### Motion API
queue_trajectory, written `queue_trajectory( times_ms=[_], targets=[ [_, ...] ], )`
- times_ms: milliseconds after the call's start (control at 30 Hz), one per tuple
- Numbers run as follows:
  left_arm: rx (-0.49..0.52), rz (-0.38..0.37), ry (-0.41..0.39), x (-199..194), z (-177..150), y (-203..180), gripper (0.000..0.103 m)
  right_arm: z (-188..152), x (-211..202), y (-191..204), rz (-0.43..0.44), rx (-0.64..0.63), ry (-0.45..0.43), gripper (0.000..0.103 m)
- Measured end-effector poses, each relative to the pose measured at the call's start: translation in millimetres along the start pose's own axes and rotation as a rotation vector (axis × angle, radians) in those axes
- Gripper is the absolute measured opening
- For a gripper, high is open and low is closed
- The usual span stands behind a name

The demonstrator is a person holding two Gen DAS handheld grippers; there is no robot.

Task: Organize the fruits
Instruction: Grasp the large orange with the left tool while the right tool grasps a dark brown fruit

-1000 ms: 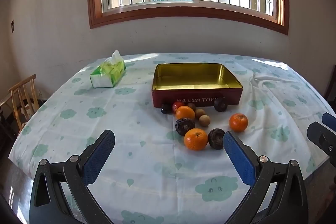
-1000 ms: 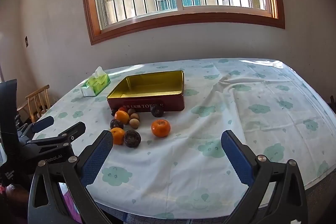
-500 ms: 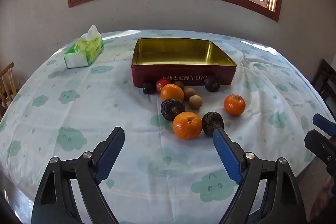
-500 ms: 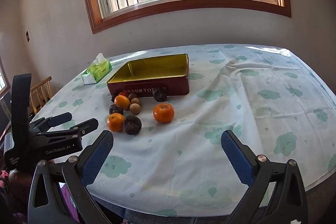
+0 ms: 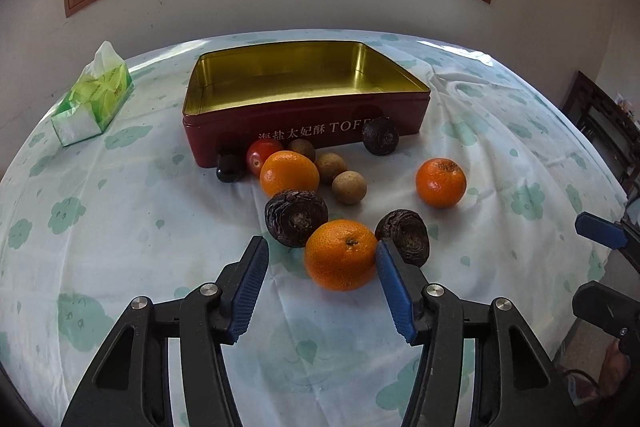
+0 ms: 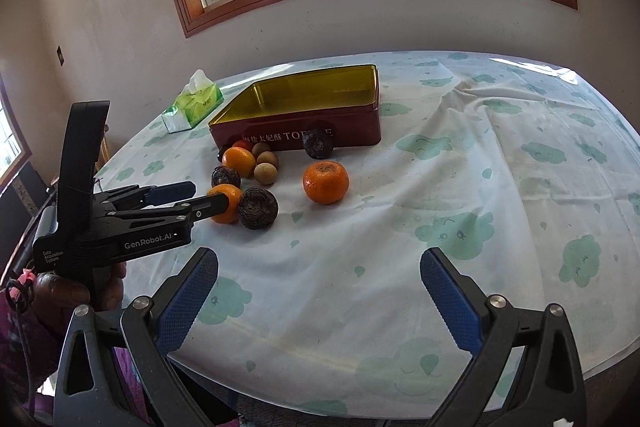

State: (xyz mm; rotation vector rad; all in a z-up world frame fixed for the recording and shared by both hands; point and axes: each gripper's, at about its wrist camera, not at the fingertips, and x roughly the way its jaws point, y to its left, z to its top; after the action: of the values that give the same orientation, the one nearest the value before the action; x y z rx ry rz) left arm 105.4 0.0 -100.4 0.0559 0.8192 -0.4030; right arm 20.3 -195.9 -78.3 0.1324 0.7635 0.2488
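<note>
red tin [image 5: 304, 123] lettering partly behind dark fruit [image 5: 380, 136], chair [image 5: 600, 119] cut off

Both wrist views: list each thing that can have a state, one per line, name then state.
Left claw: jaws just been closing, nearest orange between them, left pad apart from it, not gripped.
Right claw: open, nothing between the pads.
Red tin: lidless, nothing inside.
Tissue pack: open, one tissue sticking up.
Other fruits: loose on the tablecloth, outside the tin.
</note>
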Motion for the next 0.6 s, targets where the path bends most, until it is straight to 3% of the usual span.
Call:
queue_trajectory(
  times_ms=[167, 267, 333, 600],
  targets=[
    [0.062, -0.057, 0.015, 11, 3, -5, 0.052, -2, 7, -2, 0.004, 0.022, 0.032, 0.101],
    [0.08, -0.045, 0.011, 15, -2, -5, 0.051, -2, 10, -2, 0.003, 0.025, 0.044, 0.101],
    [0.061, -0.078, 0.02, 17, -5, -2, 0.042, -1, 11, 0, 0.004, 0.019, 0.051, 0.101],
    [-0.077, 0.0, -0.049, -10, -23, 15, 0.041, 14, 22, 13, 0.019, -0.059, 0.066, 0.101]
  ],
)
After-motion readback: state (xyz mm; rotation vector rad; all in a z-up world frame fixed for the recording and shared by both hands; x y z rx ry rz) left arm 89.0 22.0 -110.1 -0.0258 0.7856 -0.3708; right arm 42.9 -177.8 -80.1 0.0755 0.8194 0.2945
